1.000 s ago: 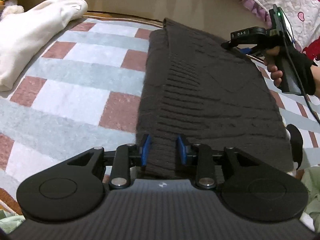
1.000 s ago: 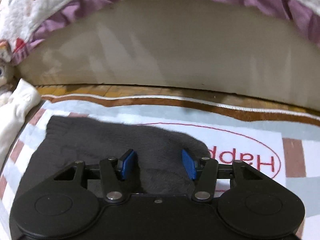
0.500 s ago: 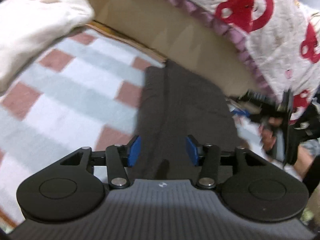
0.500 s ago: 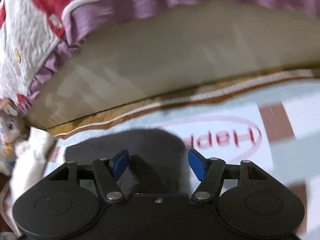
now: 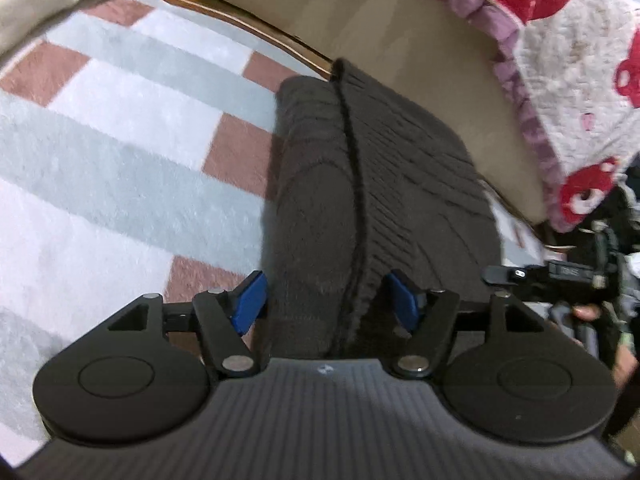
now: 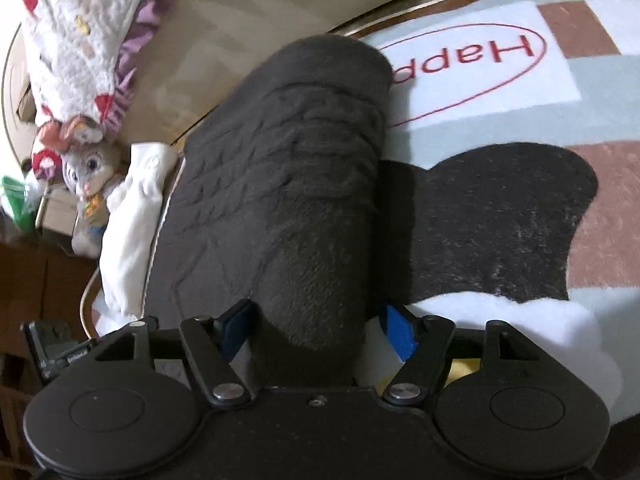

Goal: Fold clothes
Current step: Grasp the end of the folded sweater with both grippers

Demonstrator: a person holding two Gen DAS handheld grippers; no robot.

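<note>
Rug (image 5: 120, 168) left of dark sweater (image 5: 320, 200) is bare, free to pass; bed side (image 5: 400, 60) blocks behind, white garment (image 6: 132, 232) far left.

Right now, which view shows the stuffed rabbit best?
The right wrist view: the stuffed rabbit sits at its left edge beside the white garment, face and body visible. The left wrist view does not show it.

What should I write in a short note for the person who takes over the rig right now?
Left tool: jaws open, just widened; the dark knit sweater lies between the pads, not pinched.
Right tool: the same, open around the sweater's fold.
Sweater lies folded into a long strip on the checked rug, beside the bed base.
Done: lengthwise fold.
Left: likely folding it shorter. A white garment waits nearby.
</note>
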